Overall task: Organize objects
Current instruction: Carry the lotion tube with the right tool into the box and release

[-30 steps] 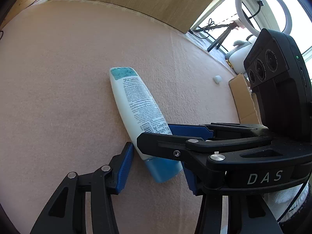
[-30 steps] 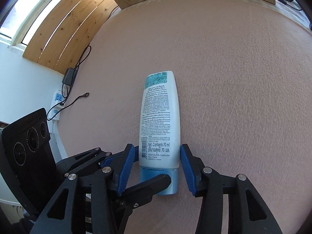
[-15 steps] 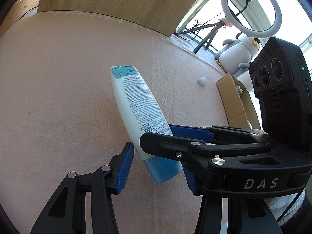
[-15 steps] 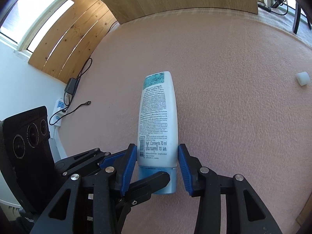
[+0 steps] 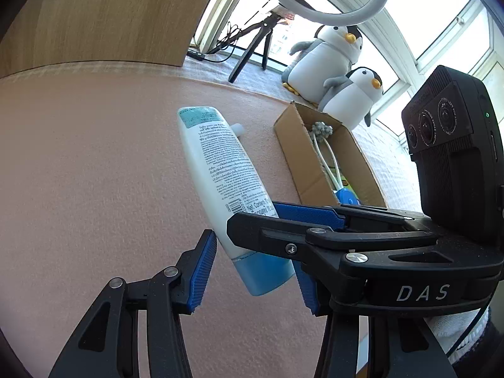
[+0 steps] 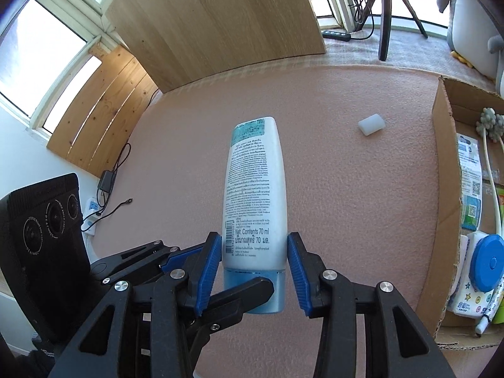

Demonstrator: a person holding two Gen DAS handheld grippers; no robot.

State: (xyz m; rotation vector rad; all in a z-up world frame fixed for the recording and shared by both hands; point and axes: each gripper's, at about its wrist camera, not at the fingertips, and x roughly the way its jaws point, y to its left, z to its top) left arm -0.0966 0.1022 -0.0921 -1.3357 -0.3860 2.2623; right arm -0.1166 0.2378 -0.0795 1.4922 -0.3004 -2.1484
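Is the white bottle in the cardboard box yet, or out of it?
Out. The white bottle is held in the right gripper above the pink mat, left of the cardboard box.

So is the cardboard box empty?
No, the cardboard box already holds things, among them a round blue-lidded item and a printed packet.

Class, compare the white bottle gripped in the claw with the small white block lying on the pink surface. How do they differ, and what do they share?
The bottle is long and tapered, while the block is small and stubby. The bottle carries printed text and a blue cap end; the block is plain. The bottle is clamped between the pads of the right claw, whereas the block lies free on the pink surface. Both are mostly white.
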